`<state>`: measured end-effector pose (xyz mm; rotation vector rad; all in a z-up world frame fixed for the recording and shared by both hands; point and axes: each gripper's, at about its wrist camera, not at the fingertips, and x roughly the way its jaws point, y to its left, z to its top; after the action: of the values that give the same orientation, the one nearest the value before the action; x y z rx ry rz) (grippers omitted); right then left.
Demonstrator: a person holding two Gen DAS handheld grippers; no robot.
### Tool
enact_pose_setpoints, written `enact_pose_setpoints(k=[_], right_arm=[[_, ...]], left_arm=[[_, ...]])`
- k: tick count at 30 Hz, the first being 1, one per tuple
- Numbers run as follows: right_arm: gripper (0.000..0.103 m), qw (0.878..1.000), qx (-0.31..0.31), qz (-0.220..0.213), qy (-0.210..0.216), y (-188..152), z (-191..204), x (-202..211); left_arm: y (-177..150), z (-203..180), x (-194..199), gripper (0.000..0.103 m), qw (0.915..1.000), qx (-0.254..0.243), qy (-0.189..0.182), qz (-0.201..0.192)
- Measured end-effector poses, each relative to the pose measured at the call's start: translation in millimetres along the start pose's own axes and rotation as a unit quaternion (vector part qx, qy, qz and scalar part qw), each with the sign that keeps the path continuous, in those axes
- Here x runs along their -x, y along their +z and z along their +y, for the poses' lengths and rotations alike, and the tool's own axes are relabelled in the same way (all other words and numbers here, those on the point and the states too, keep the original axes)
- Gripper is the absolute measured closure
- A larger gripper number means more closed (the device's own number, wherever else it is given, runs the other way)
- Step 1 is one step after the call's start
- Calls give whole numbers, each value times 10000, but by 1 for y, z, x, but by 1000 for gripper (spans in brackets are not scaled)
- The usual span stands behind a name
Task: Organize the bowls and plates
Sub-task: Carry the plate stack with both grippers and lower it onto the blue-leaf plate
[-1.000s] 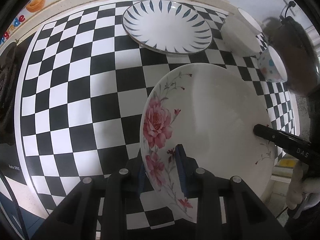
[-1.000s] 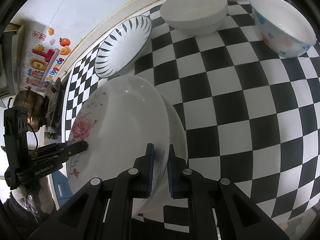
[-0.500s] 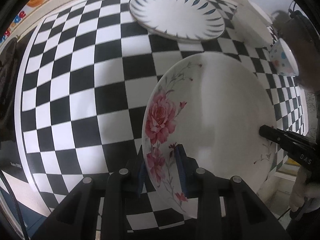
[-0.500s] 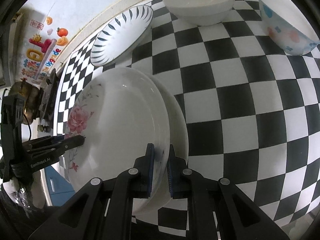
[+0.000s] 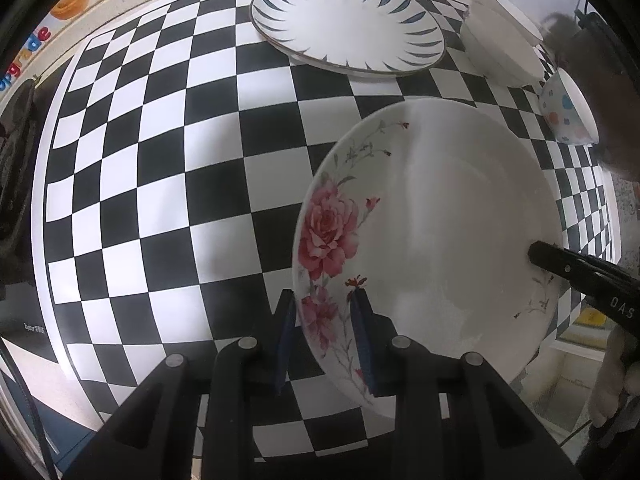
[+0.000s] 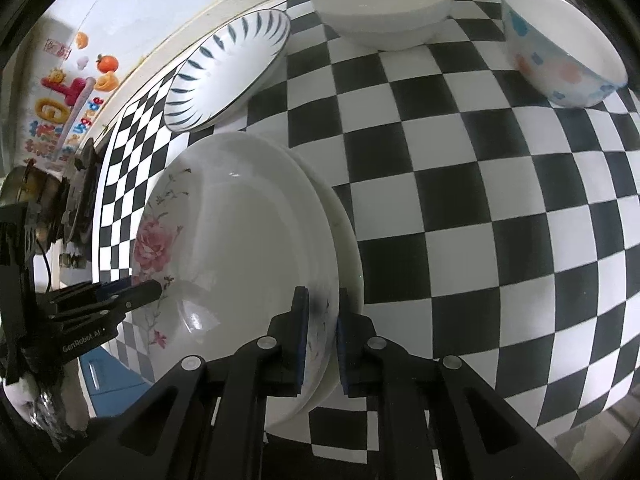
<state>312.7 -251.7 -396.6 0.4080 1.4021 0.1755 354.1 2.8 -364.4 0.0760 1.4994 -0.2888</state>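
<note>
Both grippers are carrying the rose plate [image 5: 440,232] above the checkered worktop [image 5: 160,180]: left gripper [image 5: 324,320] and right gripper [image 6: 322,332] jaws are pinching opposite rims. Next, probably lowering it level onto the leaf-pattern plate [image 5: 348,28]

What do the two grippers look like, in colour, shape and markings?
Both the left gripper and the right gripper are matte black plastic, with angular linkage arms, silver pivot screws and flat dark-blue pads on the jaws. One side bears white letters "DAS", the other "GenRobot.AI".
</note>
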Motion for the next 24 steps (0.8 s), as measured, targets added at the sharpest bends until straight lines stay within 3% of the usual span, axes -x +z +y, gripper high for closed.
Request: enact_pose_setpoints(k=[11,13,14,20,22,24], right_arm=[[86,9997,-29,155,-181,1,2,7],[82,9995,-27,96,-295,0,3,13],[75,9993,-5,63,-374,-1,4,16],[63,9995,206,-208,-147,5,22,50],[61,9994,247,-246,8,10,30,59],[50,9989,285,-295,246,20,37,69]], left_arm=[[-1,11,16,77,9997,230,76,-63],[-2,14,29,77,9991,335,150,-219],[-1,16,35,77,9987,373,183,-309],[3,21,77,76,9954,599,58,-744],[9,20,86,72,9943,683,-76,-817],[18,21,96,71,9928,771,-227,-888]])
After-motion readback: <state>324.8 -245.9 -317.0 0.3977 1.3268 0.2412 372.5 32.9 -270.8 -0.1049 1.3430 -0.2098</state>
